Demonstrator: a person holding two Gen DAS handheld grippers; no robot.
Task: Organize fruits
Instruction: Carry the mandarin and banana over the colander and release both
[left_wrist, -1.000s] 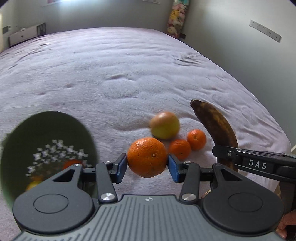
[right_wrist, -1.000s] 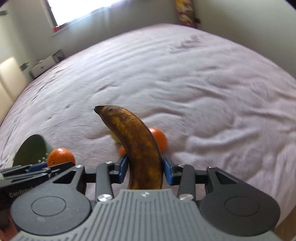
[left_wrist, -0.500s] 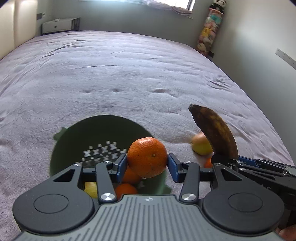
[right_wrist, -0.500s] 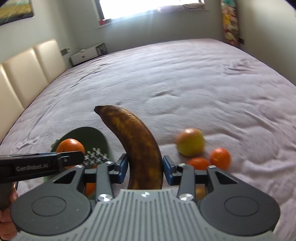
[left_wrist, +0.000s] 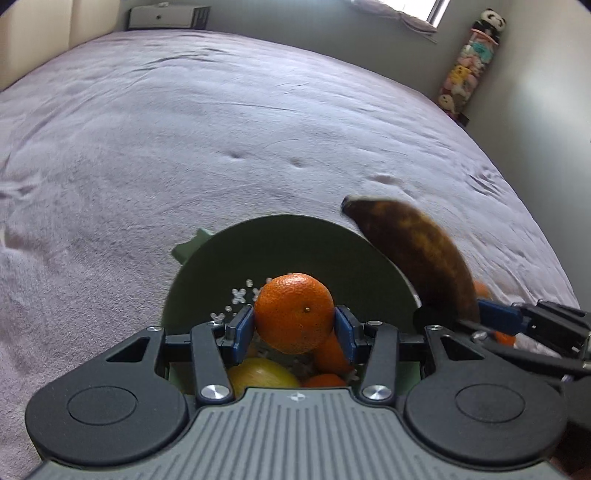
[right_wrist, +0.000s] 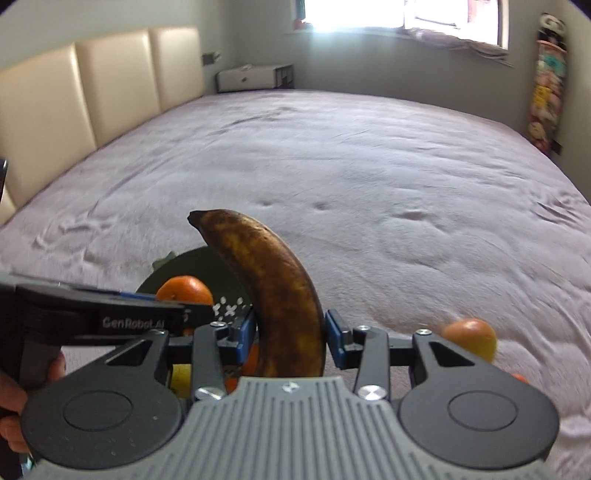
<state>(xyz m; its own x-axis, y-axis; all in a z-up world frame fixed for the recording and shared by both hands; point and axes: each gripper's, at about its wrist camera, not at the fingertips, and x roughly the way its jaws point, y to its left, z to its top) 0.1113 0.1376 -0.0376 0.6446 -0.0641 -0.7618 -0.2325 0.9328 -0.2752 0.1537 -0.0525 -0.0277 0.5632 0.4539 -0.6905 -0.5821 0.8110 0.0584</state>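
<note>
I have the left claw (left_wrist: 294, 328) pinching a round orange mandarin (left_wrist: 294, 312) over the dark green colander bowl (left_wrist: 280, 251); the right claw (right_wrist: 290, 336) pinches a browned banana (right_wrist: 273, 291) at the bowl's 3 o'clock. Drop step; next move calls for spreading both claws.

Soft window daylight, fisheye-warped, slightly blurred

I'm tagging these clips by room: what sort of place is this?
Most likely a bedroom: a wide bed under a mauve cover fills both views, with a padded cream headboard behind it and a column of stuffed toys in the corner.
</note>
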